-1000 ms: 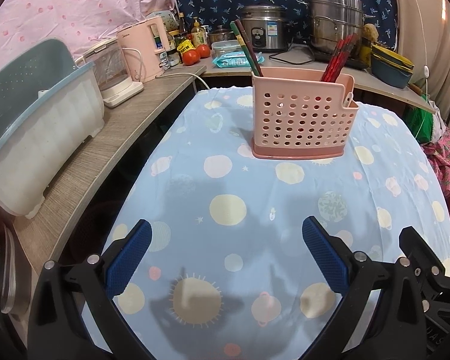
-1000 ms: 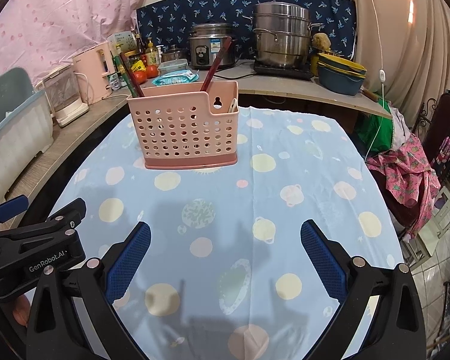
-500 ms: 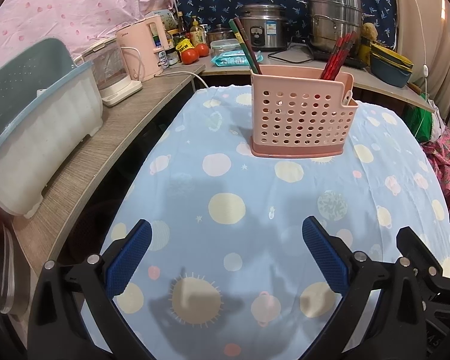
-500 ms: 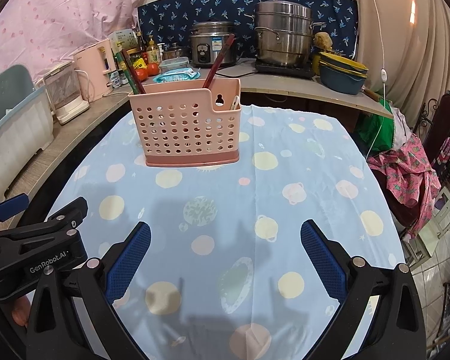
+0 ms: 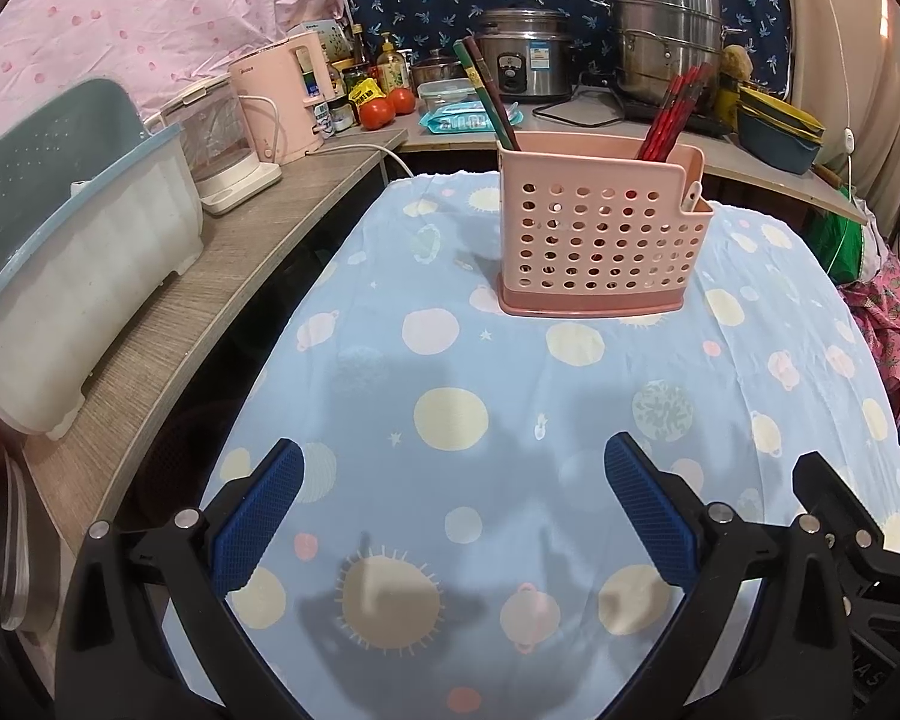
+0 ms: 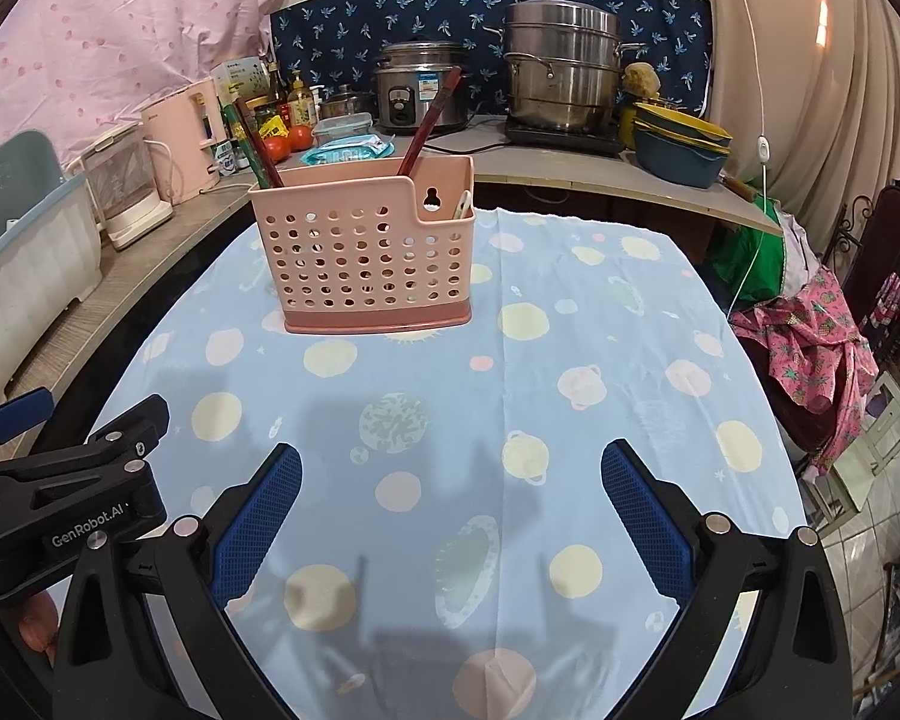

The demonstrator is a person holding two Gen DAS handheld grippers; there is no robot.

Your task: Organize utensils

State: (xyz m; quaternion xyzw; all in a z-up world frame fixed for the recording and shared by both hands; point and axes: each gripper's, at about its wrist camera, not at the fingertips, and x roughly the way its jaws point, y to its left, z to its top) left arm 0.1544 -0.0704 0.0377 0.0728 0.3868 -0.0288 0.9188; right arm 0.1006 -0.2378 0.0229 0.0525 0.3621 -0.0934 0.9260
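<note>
Both grippers spread wide and empty over the blue tablecloth, with the pink utensil caddy standing ahead of them.

The left gripper has its blue-padded fingers far apart with nothing between them, hovering above the planet-print tablecloth; the right gripper is just as widely spread and grips nothing, its fingers clear of every object. The perforated pink caddy stands upright on the far part of the table, well apart from both grippers. Dark green and brown chopsticks lean in its left end, red chopsticks in the right part, and a white utensil handle pokes from the lower notched corner. In the right wrist view the left gripper's black body sits at the lower left edge.
</note>
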